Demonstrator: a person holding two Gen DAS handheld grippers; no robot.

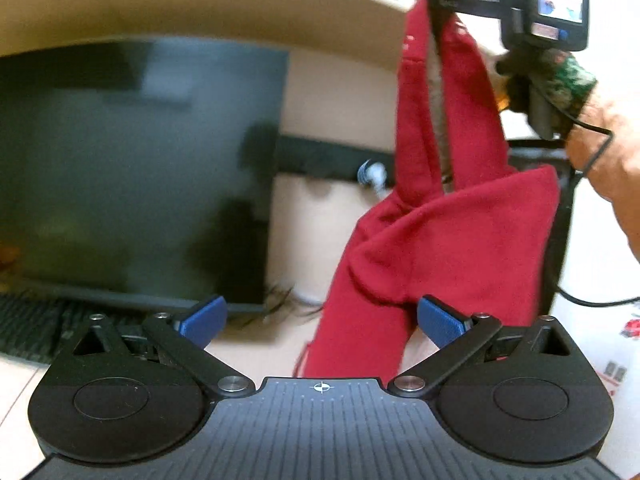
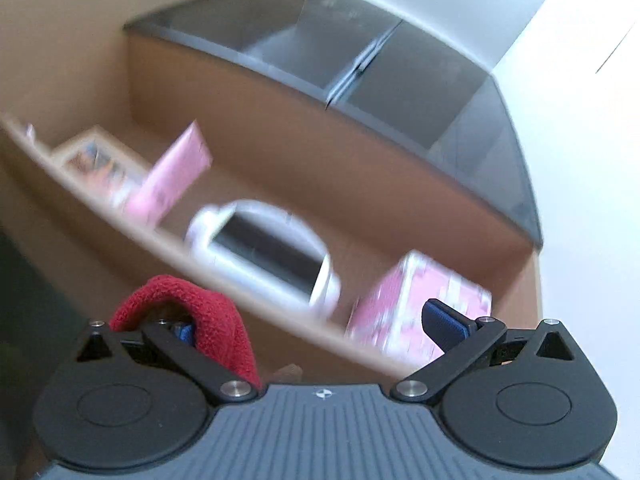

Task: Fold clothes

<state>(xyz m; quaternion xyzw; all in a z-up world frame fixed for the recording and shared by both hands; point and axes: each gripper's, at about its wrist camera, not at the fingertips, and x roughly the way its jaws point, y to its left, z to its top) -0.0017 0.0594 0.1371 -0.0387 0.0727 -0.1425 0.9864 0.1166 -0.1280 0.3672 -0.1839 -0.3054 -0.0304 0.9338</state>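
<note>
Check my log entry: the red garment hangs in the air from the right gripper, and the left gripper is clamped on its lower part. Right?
Not quite. The red garment does hang from the right gripper, but the left gripper is open, its blue pads apart and not closed on the cloth. The left wrist view shows this.

No legible text, brand or number is found in either view. A small white crosshair mark point(image 1: 322, 387) is printed on the ribbed body of the left gripper point(image 1: 320, 320), and a fainter one point(image 2: 323, 393) on the right gripper point(image 2: 320, 328). White marks on the red garment point(image 1: 440, 232) are too blurred to be read.
</note>
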